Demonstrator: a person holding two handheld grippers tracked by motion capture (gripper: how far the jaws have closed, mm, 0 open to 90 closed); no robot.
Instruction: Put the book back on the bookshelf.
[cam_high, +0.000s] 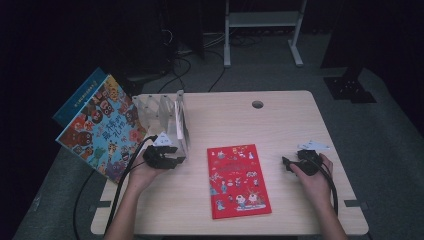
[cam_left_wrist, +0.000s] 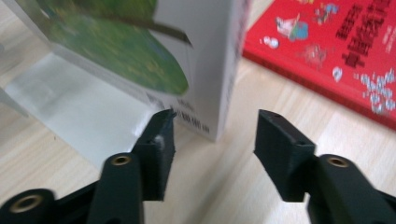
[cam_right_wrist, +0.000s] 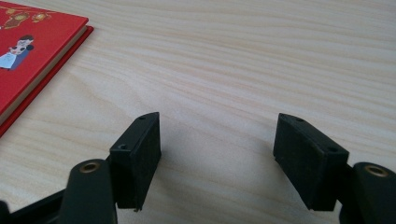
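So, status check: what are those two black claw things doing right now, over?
Left gripper open at the upright white-and-green book in the clear rack. Right gripper open, over bare table. Flat red book untouched.

Light wood table (cam_high: 280, 125) w/ cable hole, red book (cam_high: 238, 181) flat at centre, clear book rack (cam_high: 162, 119) at left edge.

The high view looks forward and down over the whole desk (cam_high: 280, 120). Both gripper views sit low and close, each sharing the red book (cam_high: 238, 180) (cam_left_wrist: 336, 51) (cam_right_wrist: 28, 51) with it.
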